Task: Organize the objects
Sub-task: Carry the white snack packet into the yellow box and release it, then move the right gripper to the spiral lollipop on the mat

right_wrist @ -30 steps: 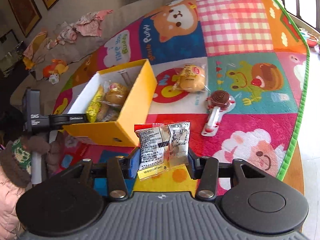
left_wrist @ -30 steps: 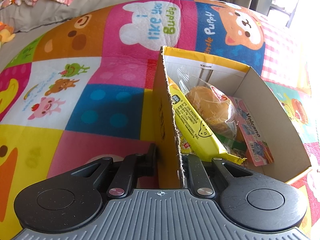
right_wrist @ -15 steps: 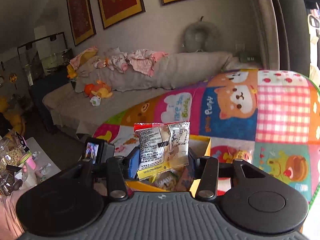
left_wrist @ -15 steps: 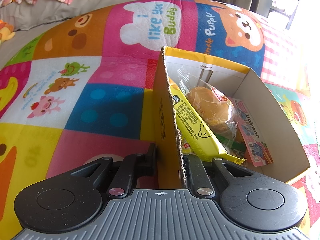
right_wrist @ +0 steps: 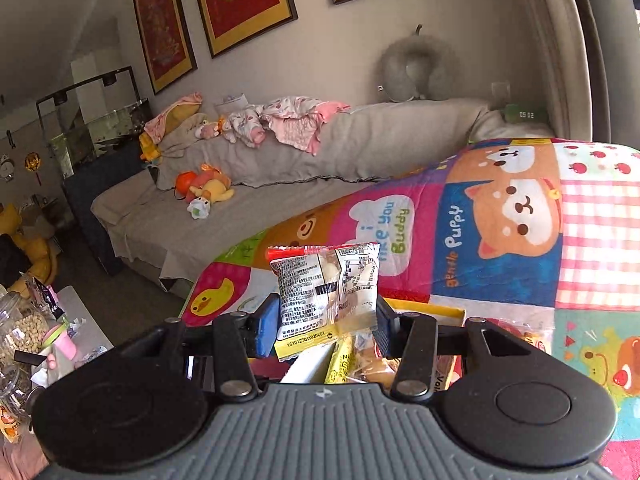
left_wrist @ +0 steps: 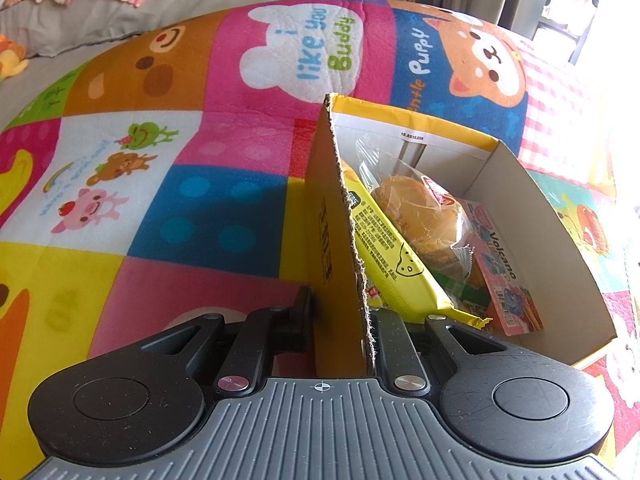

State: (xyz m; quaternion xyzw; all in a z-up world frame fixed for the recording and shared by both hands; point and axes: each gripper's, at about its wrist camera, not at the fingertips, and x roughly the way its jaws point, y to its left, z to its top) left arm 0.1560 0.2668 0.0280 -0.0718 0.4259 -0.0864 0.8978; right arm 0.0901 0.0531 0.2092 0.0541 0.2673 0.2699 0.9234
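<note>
A yellow cardboard box (left_wrist: 532, 216) stands on the colourful play mat. My left gripper (left_wrist: 340, 320) is shut on the box's near side wall, one finger outside and one inside. Inside lie a long yellow snack pack (left_wrist: 384, 252), a wrapped bun (left_wrist: 416, 212) and a pink "Volcano" packet (left_wrist: 508, 272). In the right wrist view my right gripper (right_wrist: 326, 320) is shut on a small clear snack packet (right_wrist: 326, 288) with printed text, held upright above the box (right_wrist: 424, 308), whose contents show just beneath the fingers.
The play mat (left_wrist: 200, 200) covers the surface all around the box. A grey sofa (right_wrist: 280, 200) with clothes and plush toys stands behind. Jars and small items (right_wrist: 24, 332) sit on a low table at the left.
The right gripper rose with the packet and tilted up, so its view went from the mat and box to the sofa and wall. The left gripper and box stayed put.
</note>
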